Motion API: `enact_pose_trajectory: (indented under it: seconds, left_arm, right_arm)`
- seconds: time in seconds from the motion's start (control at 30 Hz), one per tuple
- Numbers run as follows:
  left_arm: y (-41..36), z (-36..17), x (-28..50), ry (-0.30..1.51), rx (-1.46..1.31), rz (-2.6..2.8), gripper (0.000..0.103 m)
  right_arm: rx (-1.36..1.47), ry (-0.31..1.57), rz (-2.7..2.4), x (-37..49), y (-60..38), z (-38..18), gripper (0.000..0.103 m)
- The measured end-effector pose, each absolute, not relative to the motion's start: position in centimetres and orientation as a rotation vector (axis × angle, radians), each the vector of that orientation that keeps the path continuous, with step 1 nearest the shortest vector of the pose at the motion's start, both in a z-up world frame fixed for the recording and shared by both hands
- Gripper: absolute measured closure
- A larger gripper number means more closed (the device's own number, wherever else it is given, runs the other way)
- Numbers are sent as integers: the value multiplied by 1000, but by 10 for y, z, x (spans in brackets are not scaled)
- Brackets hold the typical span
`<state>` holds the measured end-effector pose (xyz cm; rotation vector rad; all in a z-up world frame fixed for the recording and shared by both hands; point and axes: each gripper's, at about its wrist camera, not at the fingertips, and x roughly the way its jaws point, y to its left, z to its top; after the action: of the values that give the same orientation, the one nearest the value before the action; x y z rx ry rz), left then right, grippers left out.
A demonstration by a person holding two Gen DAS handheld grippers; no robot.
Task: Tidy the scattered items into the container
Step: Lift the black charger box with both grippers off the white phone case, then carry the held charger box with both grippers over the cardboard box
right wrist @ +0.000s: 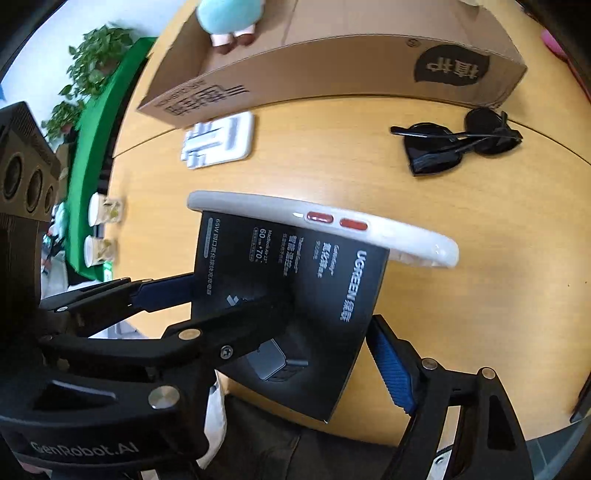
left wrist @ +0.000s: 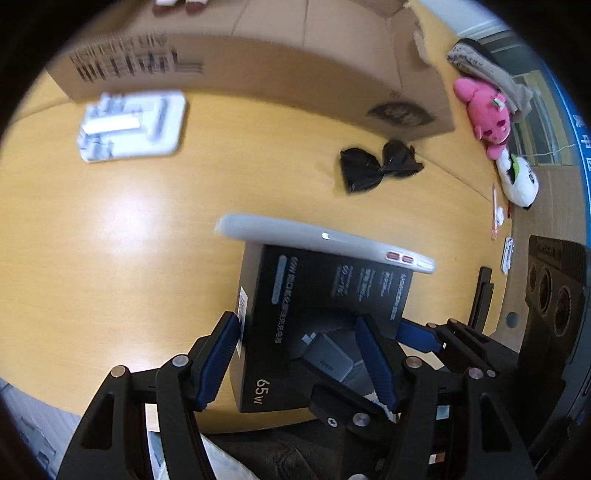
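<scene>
A black charger box (left wrist: pixel 317 295) (right wrist: pixel 280 280) hangs over the near edge of the wooden table (left wrist: pixel 92 240), with a white phone case (left wrist: pixel 325 240) (right wrist: pixel 332 225) resting along its far edge. My left gripper (left wrist: pixel 295 319) stands open: its left pad lies against the box's left side and its right finger crosses over the printed face. My right gripper (right wrist: pixel 299 321) holds the box, with the right pad's tip at the box's right edge. Its left finger is hidden behind the left gripper's body. The open cardboard container (left wrist: pixel 258 74) (right wrist: pixel 332 62) stands at the back.
Black sunglasses (right wrist: pixel 461 144) and a white tray of small parts (right wrist: pixel 221 140) lie in front of the container. A blue plush (right wrist: pixel 229 18) sits inside it. Pink (left wrist: pixel 484 114) and white (left wrist: pixel 517 177) plush toys lie at the far right. A black speaker (right wrist: pixel 26 170) and cups (right wrist: pixel 103 210) stand beside the table.
</scene>
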<state>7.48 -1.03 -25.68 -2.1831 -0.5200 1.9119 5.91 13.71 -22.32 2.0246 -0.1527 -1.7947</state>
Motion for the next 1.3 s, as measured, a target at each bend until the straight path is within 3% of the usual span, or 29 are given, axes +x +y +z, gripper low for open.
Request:
enact_pose_trajectory:
  seconds: [0.1, 0.23, 0.37, 0.47, 1.3]
  left_arm:
    - [-9, -274, 89, -533, -2250, 1848, 39]
    - [-10, -239, 75, -500, -2127, 1968, 39]
    - [-13, -255, 80, -533, -2185, 1893, 39]
    - [-13, -235, 85, -514, -2112, 1944, 39]
    - [-23, 23, -39, -368, -1352, 2443, 38]
  right_arm:
    - [2109, -151, -1719, 72, 137, -245, 19]
    - [1999, -113, -1830, 60, 133, -214, 19]
    - [2043, -106, -1802, 59, 129, -219, 19]
    - [2001, -71, -1837, 64, 127, -204, 19]
    - [1220, 69, -2396, -39, 101, 72, 19]
